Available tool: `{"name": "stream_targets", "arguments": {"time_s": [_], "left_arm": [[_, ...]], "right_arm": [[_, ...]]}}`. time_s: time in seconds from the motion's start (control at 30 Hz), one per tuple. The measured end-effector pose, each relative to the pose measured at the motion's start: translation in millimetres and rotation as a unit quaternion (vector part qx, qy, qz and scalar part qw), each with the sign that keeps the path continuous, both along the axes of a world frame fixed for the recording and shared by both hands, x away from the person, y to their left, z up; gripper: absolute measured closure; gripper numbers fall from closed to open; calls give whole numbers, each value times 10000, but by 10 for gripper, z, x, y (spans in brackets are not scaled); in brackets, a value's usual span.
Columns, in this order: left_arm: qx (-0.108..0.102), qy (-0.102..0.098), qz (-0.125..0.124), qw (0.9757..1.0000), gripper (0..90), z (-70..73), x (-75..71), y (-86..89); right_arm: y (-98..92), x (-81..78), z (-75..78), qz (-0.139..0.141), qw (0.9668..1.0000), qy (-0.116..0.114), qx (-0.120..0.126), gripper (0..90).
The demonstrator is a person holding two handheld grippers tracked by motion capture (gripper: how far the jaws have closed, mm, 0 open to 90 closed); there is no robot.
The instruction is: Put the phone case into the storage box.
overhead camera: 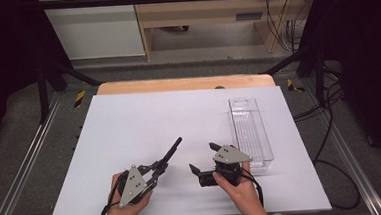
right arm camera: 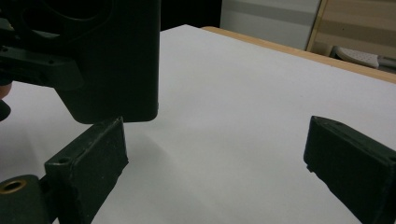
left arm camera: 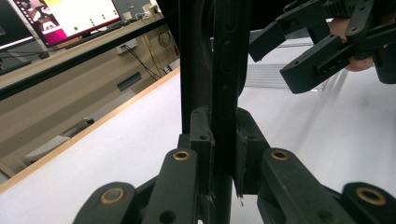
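So the clear plastic rectangular tray (overhead camera: pixel 250 133) sits on the right half of the white tabletop (overhead camera: pixel 145 135), long axis running away from the person, its near end just beside the right gripper (overhead camera: pixel 203 158). That one is clearly nearer, with its jaws spread wide and nothing between them, pointing left and a bit forward, away from the tray. The left gripper (overhead camera: pixel 177 142) has its jaws pressed together, empty, aimed diagonally up-right. Both hands rest low near the front edge. I'd guess the right one must swing round toward the tray.
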State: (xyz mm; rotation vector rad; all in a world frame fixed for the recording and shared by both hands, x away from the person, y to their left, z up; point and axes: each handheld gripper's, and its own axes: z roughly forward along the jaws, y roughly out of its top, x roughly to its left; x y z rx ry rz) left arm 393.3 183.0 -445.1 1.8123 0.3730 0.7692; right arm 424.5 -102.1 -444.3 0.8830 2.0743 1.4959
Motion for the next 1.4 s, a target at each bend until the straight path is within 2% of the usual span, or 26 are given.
{"name": "stream_targets", "arguments": {"time_s": [0.33, 0.8, 1.4], "left_arm": [[-383, 240, -74, 9990, 809, 3, 35, 54], [-795, 514, -96, 9955, 810, -18, 82, 116], [-1143, 734, -160, 9906, 811, -23, 119, 179]], "right_arm": [[2, 7, -14, 65, 10000, 54, 0, 66], [19, 4, -24, 152, 9998, 91, -7, 66], [29, -6, -25, 179, 9997, 107, 101, 66]]}}
